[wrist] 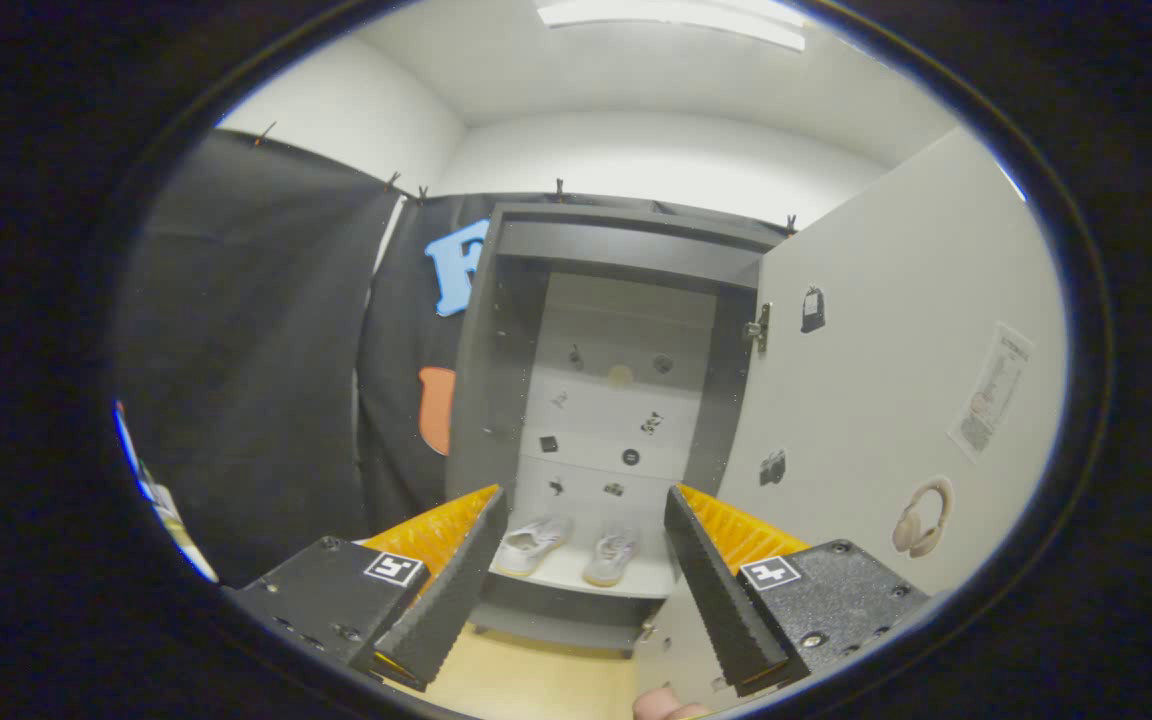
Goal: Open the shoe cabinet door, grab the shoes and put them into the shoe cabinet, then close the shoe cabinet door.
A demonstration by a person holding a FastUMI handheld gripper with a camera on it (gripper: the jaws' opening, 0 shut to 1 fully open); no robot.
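1. Gripper view: my gripper (586, 560) is spread wide, fingers well apart, nothing btwn them, not touching anything. Both fingers point fwd at the shoe cabinet (496, 330).
2. Shoe cabinet is straight ahead, beyond the fingertips, dark frame w/ a pale back panel inside. It stands on the floor (536, 680), light wood-tone, seen btwn the fingers low down.
3. Shoe cabinet door (866, 380) is open, swung out to the right side, pale inner face toward me. Hinge (758, 327) at its upper edge next to the cabinet frame. Door's lower edge is near my right finger (716, 570); contact can't tell.
4. Shoes (571, 548): pair of whitish sneakers already inside, side by side on the bottom shelf (636, 578), toes toward me, slightly apart from each other. They show in the gap btwn my fingers, well beyond the tips.
5. Back panel (616, 400) carries several small dark stickers/items, too small to tell what.
6. Inner door face has small stuck-on items: dark tag near the hinge, paper sheet (991, 390) farther right, headphones pic (921, 515) lower right.
7. Part of a hand (666, 706) shows at the bottom, just below the right finger.
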